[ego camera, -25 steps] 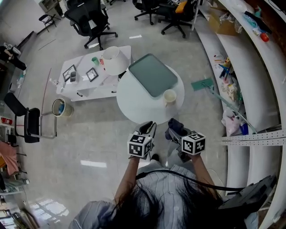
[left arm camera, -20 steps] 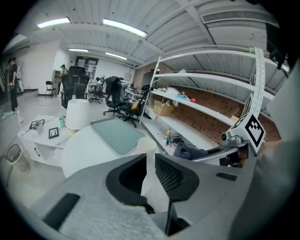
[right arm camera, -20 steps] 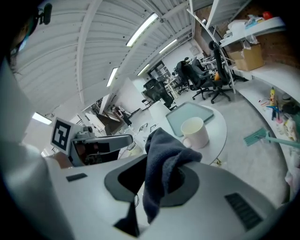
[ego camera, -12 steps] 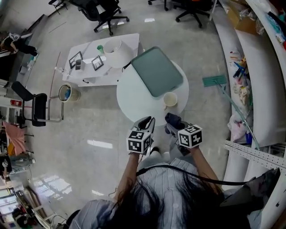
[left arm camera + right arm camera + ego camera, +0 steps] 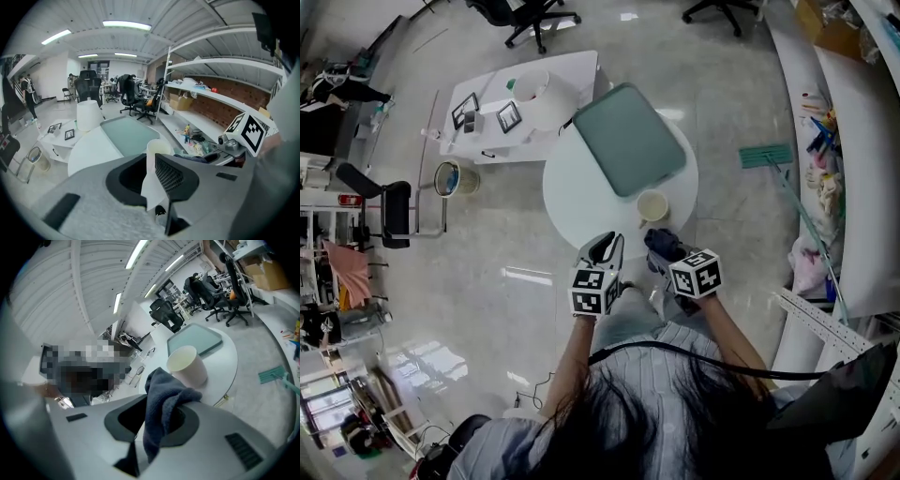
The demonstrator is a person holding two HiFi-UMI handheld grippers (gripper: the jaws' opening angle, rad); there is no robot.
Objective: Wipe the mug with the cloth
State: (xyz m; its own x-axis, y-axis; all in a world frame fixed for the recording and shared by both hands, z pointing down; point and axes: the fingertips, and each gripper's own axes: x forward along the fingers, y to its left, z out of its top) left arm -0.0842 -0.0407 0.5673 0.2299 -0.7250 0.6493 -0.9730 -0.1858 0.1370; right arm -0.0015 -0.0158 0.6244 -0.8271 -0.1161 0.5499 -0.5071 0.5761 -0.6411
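My right gripper (image 5: 660, 249) clamps the cloth (image 5: 164, 397); my left gripper (image 5: 607, 247) has its jaws slightly apart, empty. I judge it best to steady the mug (image 5: 653, 206) at the table's (image 5: 581, 197) near edge before wiping.

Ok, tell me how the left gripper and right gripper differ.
The left gripper is empty, jaws slightly apart; the right gripper is shut on the dark cloth. The right gripper is nearer the mug than the left gripper. Both point toward the table.

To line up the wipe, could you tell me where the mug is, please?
In the head view the mug stands on the round white table's near right edge, beside the green tray, just ahead of the cloth.
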